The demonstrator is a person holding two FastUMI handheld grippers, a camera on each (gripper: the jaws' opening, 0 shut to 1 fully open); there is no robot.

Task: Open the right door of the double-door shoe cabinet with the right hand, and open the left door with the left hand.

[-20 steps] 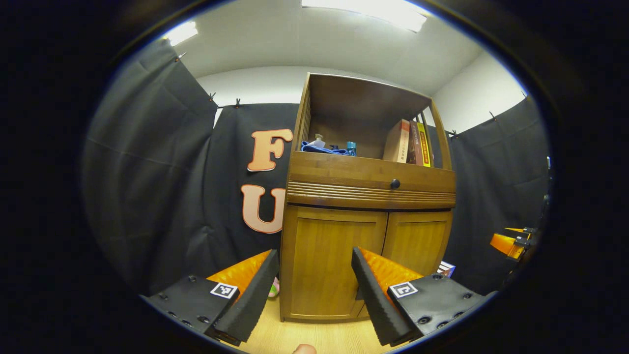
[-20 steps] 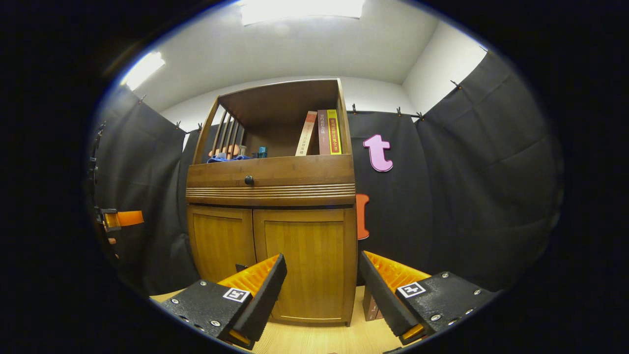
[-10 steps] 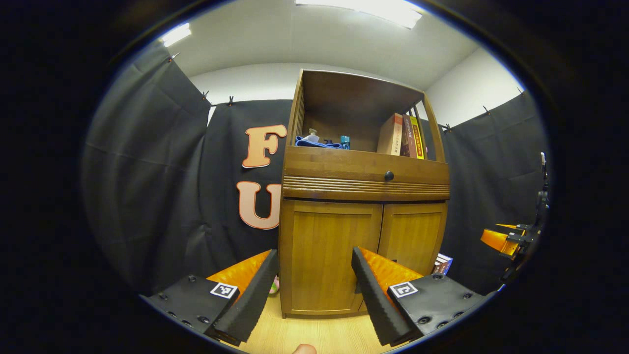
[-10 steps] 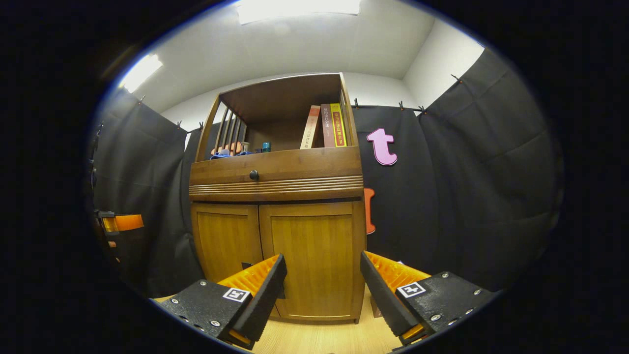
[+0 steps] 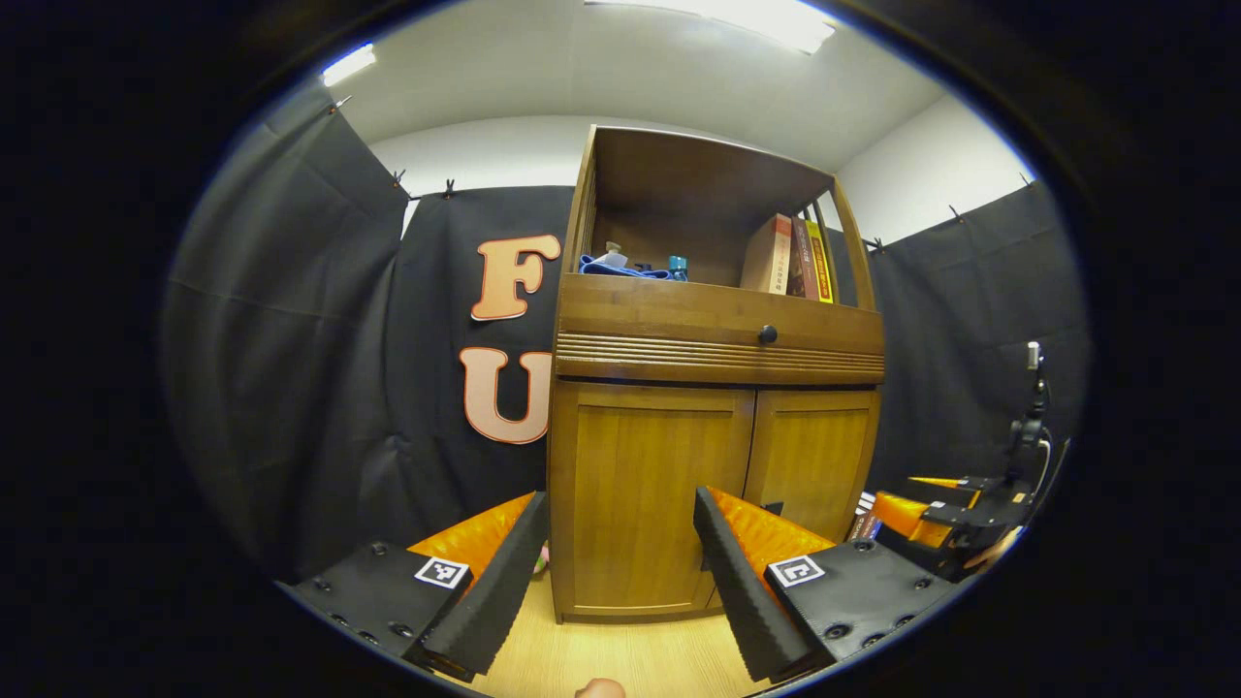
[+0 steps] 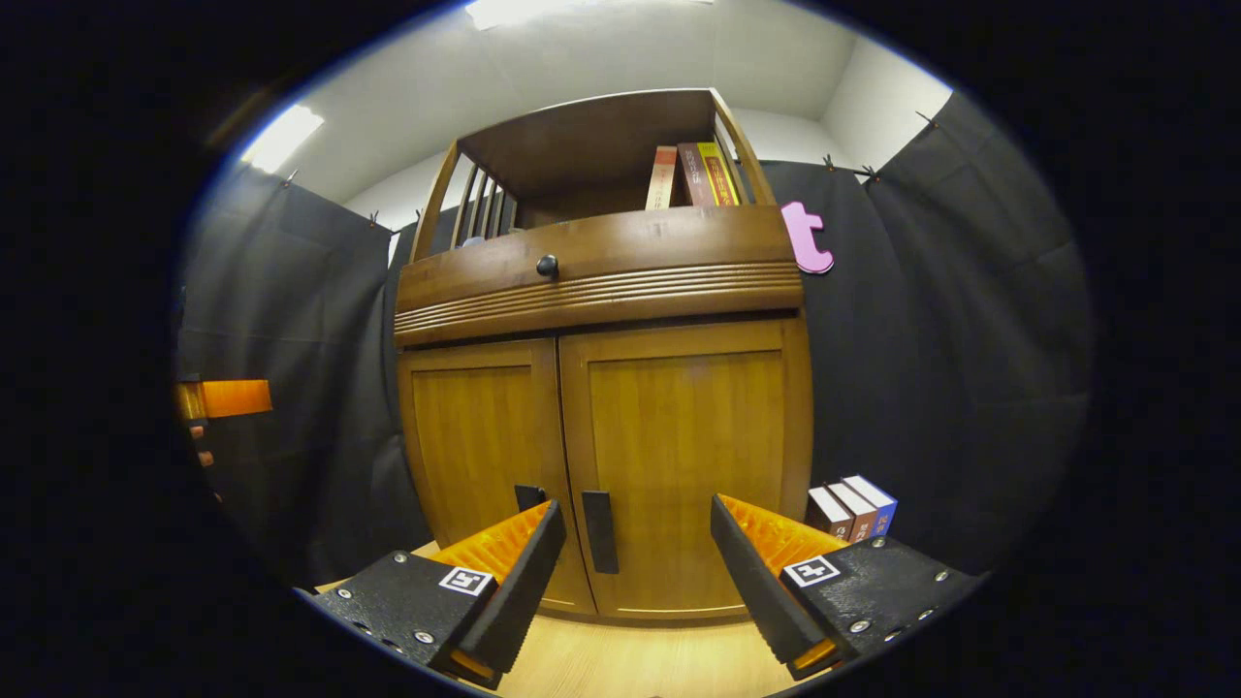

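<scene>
**Facing the closed shoe cabinet, both tongs spread**

Standing on the pale wooden floor (image 6: 620,669) against the black cloth wall, the tall brown wooden double-door shoe cabinet (image 6: 601,388) has both doors shut. In the right gripper view, the right tongs (image 6: 635,572) are spread wide and hold nothing; between their fingers appears the lower part of the right door (image 6: 688,456), with its dark upright handle (image 6: 599,531) near the seam. The left door (image 6: 480,436) sits beside it, its own dark handle (image 6: 528,496) partly hidden behind the near finger. Neither finger touches a handle or a door.

In the left gripper view, the left tongs (image 5: 620,572) are likewise spread and empty, pointing at the left door (image 5: 650,485) from farther back, apart from the cabinet (image 5: 713,388). The right tongs (image 5: 921,509) show low at the right edge of that view, close to the front of the right door (image 5: 814,456).

Above the doors runs a grooved wooden drawer front with a small round black knob (image 6: 548,265). The open shelf on top holds upright red and yellow books (image 5: 795,260) and a blue cloth (image 5: 616,269). Several books (image 6: 853,504) stand on the floor just beside the cabinet's right side.
</scene>
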